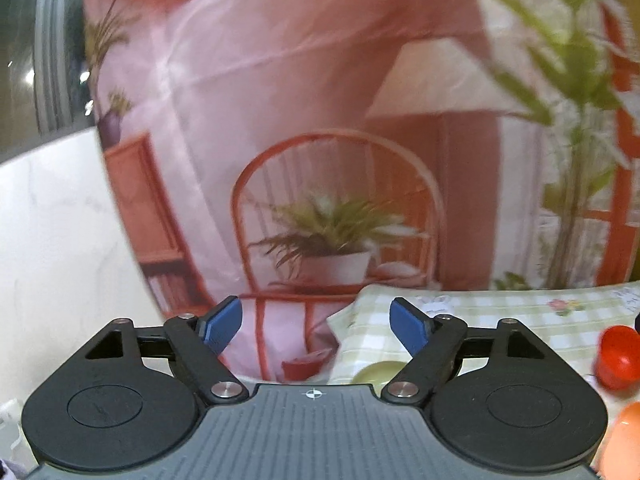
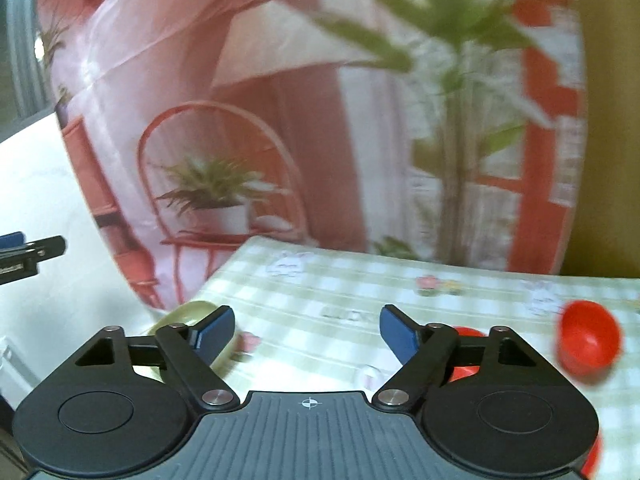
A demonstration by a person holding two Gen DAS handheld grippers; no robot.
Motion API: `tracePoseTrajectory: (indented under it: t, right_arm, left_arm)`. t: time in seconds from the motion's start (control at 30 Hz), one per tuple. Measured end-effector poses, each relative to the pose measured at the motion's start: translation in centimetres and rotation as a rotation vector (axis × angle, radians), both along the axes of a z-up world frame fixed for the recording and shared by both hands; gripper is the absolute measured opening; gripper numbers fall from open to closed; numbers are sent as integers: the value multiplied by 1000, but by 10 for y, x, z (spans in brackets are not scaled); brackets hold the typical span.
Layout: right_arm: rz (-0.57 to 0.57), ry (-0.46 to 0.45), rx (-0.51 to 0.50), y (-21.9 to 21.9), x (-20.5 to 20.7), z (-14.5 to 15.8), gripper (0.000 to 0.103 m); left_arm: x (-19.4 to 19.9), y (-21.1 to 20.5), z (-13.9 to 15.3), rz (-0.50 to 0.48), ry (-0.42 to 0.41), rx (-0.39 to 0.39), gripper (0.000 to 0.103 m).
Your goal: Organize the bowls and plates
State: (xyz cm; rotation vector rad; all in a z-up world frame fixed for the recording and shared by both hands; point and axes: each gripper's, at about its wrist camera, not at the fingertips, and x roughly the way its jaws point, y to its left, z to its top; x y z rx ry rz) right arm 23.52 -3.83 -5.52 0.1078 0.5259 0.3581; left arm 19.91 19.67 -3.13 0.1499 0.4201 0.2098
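Observation:
My left gripper (image 1: 316,322) is open and empty, held above the near left corner of the table with a green checked cloth (image 1: 500,320). A pale green dish (image 1: 378,372) lies just below it. A red bowl (image 1: 618,356) and an orange dish (image 1: 624,436) show at the right edge. My right gripper (image 2: 306,332) is open and empty over the cloth (image 2: 360,280). The pale green dish (image 2: 188,312) is behind its left finger, a red bowl (image 2: 588,340) lies at the right, and a red dish (image 2: 466,354) is partly hidden behind its right finger.
A printed pink backdrop (image 1: 320,120) with chair and plants hangs behind the table. A white marble wall (image 1: 52,240) is at the left. The left gripper's tip (image 2: 28,254) shows at the left edge of the right wrist view.

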Motion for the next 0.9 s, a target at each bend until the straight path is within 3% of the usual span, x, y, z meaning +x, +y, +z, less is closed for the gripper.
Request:
tracePoseTrajectory:
  t: [0.27, 0.47, 0.6, 0.77, 0.9]
  right_arm:
    - [138, -9, -37, 88, 69, -40, 60]
    - [206, 76, -132, 140, 108, -83, 46]
    - [205, 131, -189, 155, 123, -110, 36]
    - [184, 193, -156, 153, 133, -128, 28]
    - [205, 209, -141, 153, 131, -135, 15]
  left_arm:
    - [50, 61, -57, 50, 69, -78, 83]
    - [80, 73, -121, 61, 172, -148, 83]
    - [87, 70, -154, 29, 228, -204, 83]
    - [86, 63, -178, -2, 271, -207, 81]
    - [86, 62, -184, -8, 294, -229, 67]
